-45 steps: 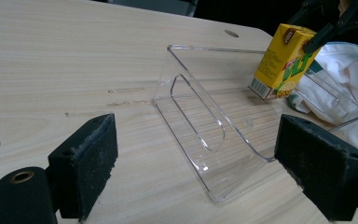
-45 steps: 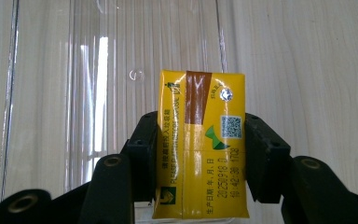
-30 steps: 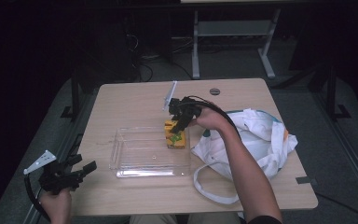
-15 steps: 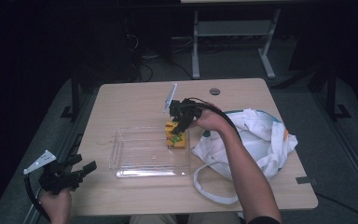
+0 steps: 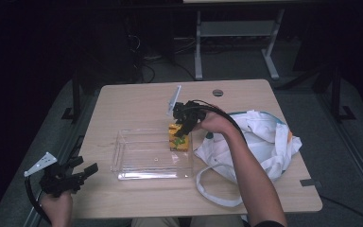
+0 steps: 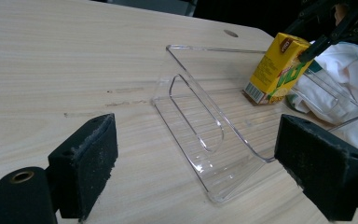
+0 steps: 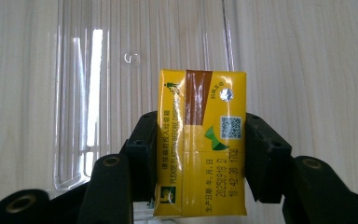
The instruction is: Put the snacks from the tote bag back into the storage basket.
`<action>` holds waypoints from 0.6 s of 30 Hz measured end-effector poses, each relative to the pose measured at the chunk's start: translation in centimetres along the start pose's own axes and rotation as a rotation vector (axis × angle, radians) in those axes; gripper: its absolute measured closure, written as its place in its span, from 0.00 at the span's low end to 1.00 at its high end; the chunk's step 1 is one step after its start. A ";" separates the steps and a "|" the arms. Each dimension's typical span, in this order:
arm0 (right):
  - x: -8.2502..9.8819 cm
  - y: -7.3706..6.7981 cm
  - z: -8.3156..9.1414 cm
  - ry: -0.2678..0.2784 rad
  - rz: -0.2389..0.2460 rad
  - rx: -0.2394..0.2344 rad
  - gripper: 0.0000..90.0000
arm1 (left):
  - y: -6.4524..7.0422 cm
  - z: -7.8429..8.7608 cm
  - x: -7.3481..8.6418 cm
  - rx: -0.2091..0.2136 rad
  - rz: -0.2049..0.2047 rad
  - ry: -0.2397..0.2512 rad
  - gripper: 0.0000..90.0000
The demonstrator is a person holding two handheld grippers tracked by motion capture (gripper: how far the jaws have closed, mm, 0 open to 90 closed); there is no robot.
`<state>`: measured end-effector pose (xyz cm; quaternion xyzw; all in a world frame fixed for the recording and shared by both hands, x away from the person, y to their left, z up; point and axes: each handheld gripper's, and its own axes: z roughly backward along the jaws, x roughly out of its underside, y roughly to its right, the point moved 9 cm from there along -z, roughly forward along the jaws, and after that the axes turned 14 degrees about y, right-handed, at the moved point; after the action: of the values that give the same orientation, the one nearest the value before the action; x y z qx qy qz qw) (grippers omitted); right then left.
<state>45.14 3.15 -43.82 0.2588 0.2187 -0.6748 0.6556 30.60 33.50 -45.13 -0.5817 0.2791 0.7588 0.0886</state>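
We have the right gripper (image 5: pixel 183 126) pinching a yellow juice carton (image 5: pixel 178 141) at the clear plastic tray's (image 5: pixel 137 165) 2 o'clock corner; carton seems about in, release still left. Left gripper (image 5: pixel 78 172) idles spread at 8 o'clock. Right gripper view gives the carton's (image 7: pixel 199 140) printed top, high view doesn't

A white cloth bag (image 5: pixel 264 142) with teal trim lies crumpled on the right part of the light wooden worktop (image 5: pixel 137 101), its looped strap (image 5: pixel 212 189) trailing toward the near edge. A round cable hole (image 5: pixel 218 92) sits near the worktop's far edge. A strip of dark tape (image 5: pixel 310 182) marks the near right corner. Behind, a grey metal frame (image 5: pixel 236 38) stands on the dark floor.
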 end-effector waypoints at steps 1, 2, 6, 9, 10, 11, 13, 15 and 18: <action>0.0 -0.1 0.0 -0.001 -0.008 -0.002 0.57 | 0.0 0.0 0.0 -0.001 0.000 0.000 0.14; 0.0 -0.2 0.1 0.000 -0.017 -0.003 0.57 | 0.0 0.0 0.0 -0.001 0.000 0.001 0.14; 0.0 -0.3 0.1 0.011 -0.021 -0.007 0.56 | 0.1 0.0 0.0 -0.001 0.001 0.000 0.14; 0.0 -0.3 0.1 0.016 -0.028 -0.006 0.56 | 0.1 -0.1 0.0 0.000 -0.002 -0.002 0.14; 0.0 -0.3 0.2 0.016 -0.027 -0.006 0.56 | 0.1 -0.1 0.0 0.000 -0.003 -0.001 0.14; 0.0 -0.3 0.2 0.019 -0.030 -0.005 0.56 | 0.1 -0.1 0.0 0.000 -0.003 -0.001 0.14; -0.1 -0.3 0.2 0.021 -0.030 -0.002 0.55 | 0.1 -0.1 0.0 0.001 -0.003 -0.001 0.14; -0.1 -0.3 0.3 0.022 -0.031 0.001 0.55 | 0.1 -0.1 0.0 0.001 -0.002 -0.001 0.14; 0.0 -0.3 0.4 0.027 -0.039 0.000 0.54 | 0.1 -0.1 0.0 0.002 -0.002 -0.001 0.14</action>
<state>44.77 2.91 -43.48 0.2638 0.2323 -0.6838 0.6395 30.62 33.39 -45.14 -0.5814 0.2791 0.7589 0.0899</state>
